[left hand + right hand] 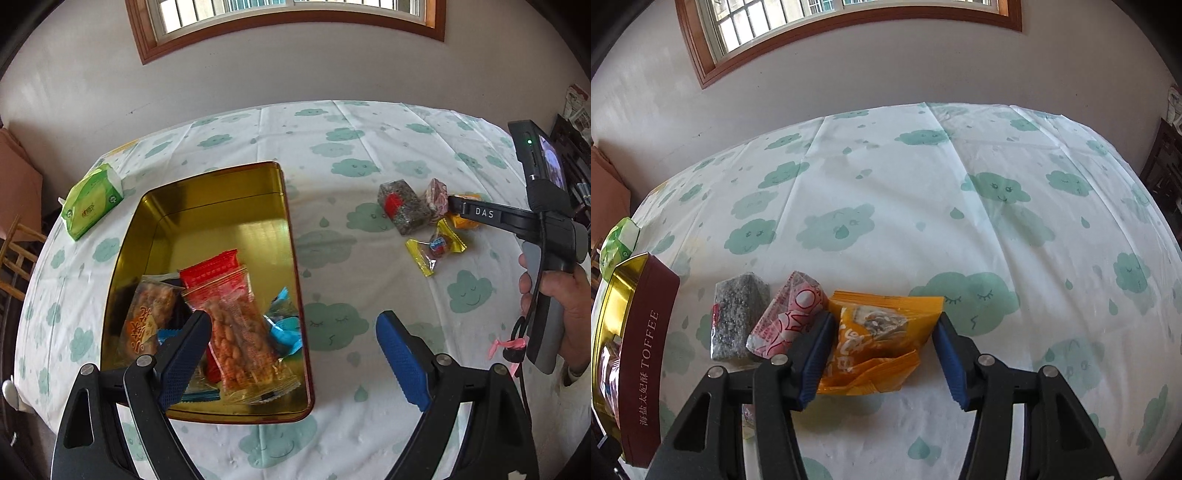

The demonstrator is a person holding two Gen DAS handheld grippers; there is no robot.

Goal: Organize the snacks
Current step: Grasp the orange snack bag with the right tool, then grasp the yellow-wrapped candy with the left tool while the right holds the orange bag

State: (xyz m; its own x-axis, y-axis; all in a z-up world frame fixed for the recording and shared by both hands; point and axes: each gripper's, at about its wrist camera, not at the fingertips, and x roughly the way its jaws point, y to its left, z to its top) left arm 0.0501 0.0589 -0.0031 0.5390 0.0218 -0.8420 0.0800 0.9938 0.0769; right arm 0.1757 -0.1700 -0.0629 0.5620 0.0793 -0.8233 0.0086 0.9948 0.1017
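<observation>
A gold-lined tin (284, 206) marked TOFFEE on its dark red wall (646, 350) holds a red peanut packet (236, 332) and other snacks. My left gripper (291, 328) hangs open and empty over the tin's right edge. To the right, loose on the cloth, lie a grey block snack (738, 317), a pink packet (786, 317), an orange packet (886, 314) and a yellow-wrapped candy (436, 247). My right gripper (882, 332) is down at the orange packet. Its blue pads stand on either side of the packet, the left one against its edge, without a visible squeeze.
A green tissue pack (92, 199) lies at the table's far left corner, behind the tin. The cloud-print tablecloth (923, 184) covers the table up to the wall under a window. A hand (565, 302) holds the right gripper's handle.
</observation>
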